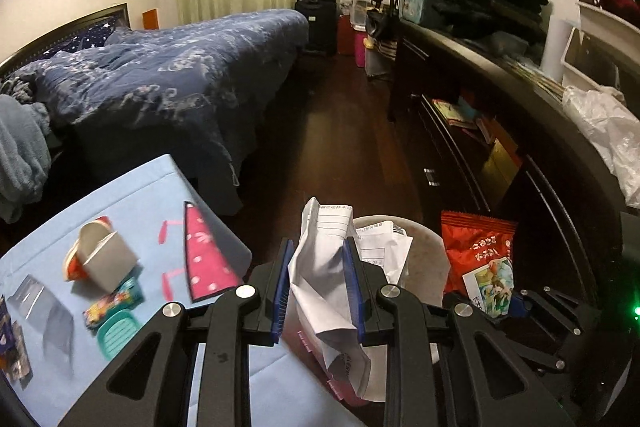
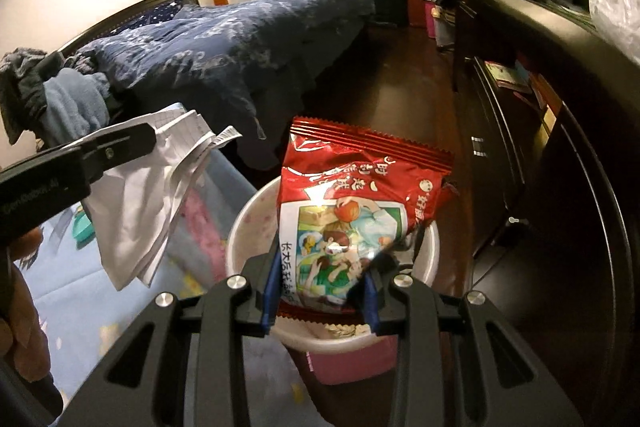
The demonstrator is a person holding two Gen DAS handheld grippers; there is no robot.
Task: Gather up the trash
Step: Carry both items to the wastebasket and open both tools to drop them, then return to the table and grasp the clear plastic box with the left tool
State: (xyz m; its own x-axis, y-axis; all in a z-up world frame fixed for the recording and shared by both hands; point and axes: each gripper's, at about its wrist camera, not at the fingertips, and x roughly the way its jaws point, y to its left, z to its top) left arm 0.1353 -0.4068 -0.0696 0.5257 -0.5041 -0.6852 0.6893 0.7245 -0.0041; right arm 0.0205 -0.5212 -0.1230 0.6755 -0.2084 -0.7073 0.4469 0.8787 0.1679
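Crumpled paper (image 1: 320, 267) in left tongs (image 1: 318, 291), glossy red wrapper (image 2: 352, 211)

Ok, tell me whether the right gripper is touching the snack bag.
Touching. The right wrist view shows the right gripper with both blue pads pressed on the lower edge of the red snack bag, holding it over the bin.
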